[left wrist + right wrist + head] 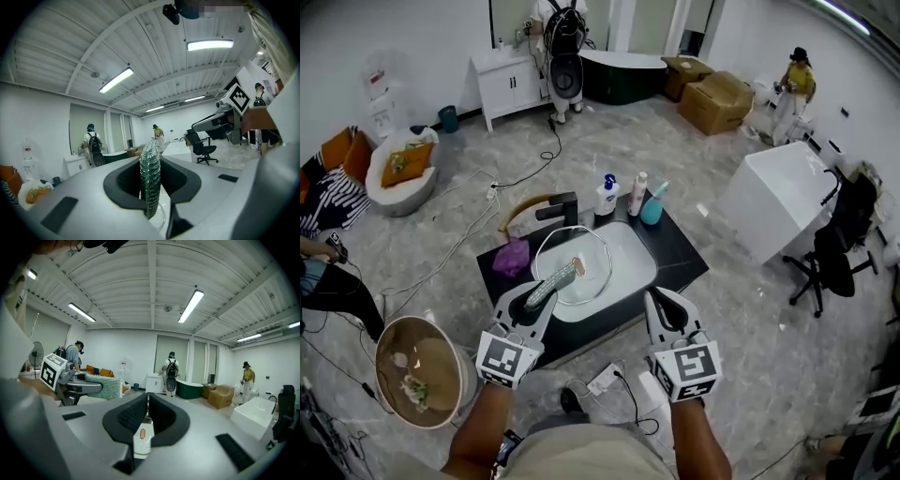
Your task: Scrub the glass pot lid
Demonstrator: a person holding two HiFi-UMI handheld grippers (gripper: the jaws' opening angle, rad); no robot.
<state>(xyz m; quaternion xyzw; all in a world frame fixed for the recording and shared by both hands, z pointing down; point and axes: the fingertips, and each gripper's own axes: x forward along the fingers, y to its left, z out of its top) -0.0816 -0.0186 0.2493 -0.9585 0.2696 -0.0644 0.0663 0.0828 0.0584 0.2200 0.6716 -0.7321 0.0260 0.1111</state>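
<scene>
Surface: black slab countertop (680, 255) w/ inset white oval sink basin (630, 261), standing on grey marbled floor (609, 141). On the counter behind the basin: black angular faucet (562, 208), white pump bottle w/ blue top (607, 198), slim white-and-pink bottle (637, 194), teal cup w/ a brush in it (652, 210). A purple crumpled cloth (511, 256) lies at the basin's left. Room: white cabinet (511, 82) at the back wall, dark green tub (623, 77), two brown cardboard boxes (714, 99), white block unit (776, 199), black office chair (832, 255), round beige bowl seat (420, 371) near left, and a white power strip (605, 380) on the floor by the counter. A person w/ backpack (563, 37) is at the cabinet and a person in yellow top (798, 81) far right. Task item: round clear glass pot lid (593, 246), lying flat inside the basin, knob up. Left gripper (536, 300): jaws pinching a green-silver mesh scrub pad (150, 180), which reaches out over the lid's near-left part; contact w/ the glass can't be told. Right gripper (146, 414): jaws pressed nearly together, nothing between them, held at the basin's near-right edge, apart from the lid.
</scene>
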